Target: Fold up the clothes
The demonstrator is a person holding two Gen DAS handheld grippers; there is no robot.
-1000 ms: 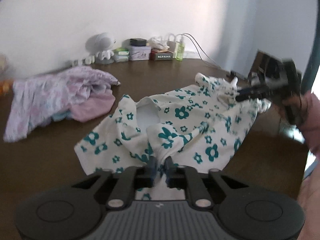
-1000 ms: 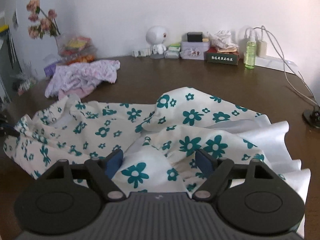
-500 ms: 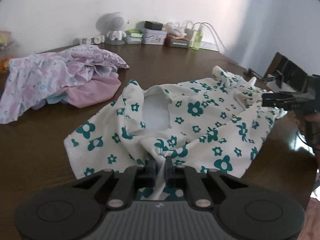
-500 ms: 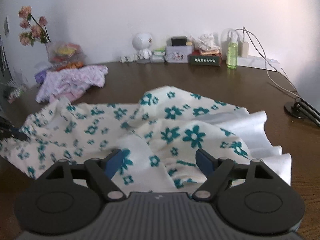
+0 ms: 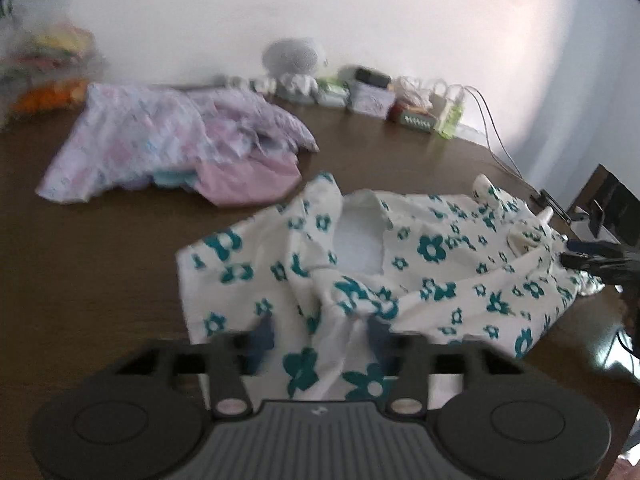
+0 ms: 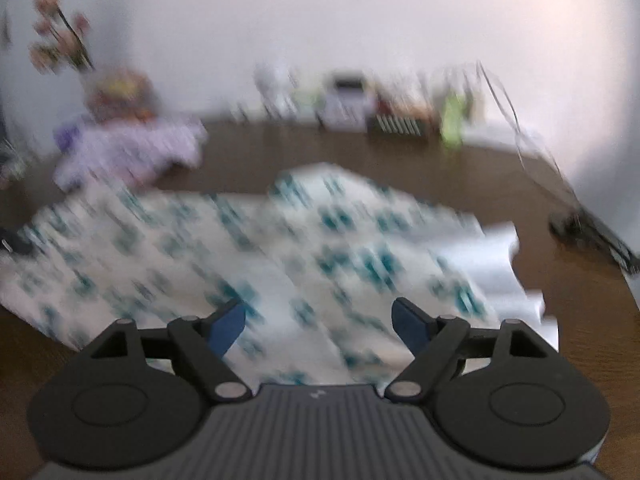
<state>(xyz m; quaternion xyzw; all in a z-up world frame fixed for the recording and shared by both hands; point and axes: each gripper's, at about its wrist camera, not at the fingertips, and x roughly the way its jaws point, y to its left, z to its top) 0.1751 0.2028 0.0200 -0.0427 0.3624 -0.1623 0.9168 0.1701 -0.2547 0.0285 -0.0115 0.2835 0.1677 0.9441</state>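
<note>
A white garment with teal flowers (image 5: 420, 264) lies rumpled on the brown table (image 5: 100, 280). It also shows, blurred, in the right wrist view (image 6: 280, 248). My left gripper (image 5: 320, 334) is open, its blue pads apart over the garment's near edge. My right gripper (image 6: 320, 326) is open wide above the garment's other end. The right gripper also shows at the right edge of the left wrist view (image 5: 592, 258), beside the cloth.
A pile of pink and lilac clothes (image 5: 172, 148) lies at the back left. A white toy robot (image 5: 294, 64), small boxes (image 5: 370, 98), a green bottle (image 5: 452, 118) and cables line the wall. Flowers (image 6: 56, 36) stand far left. The table edge (image 6: 628, 296) is near right.
My left gripper has opened and let go of the flowered garment's fold. Both views have shifted and blurred; the right gripper stays open.
</note>
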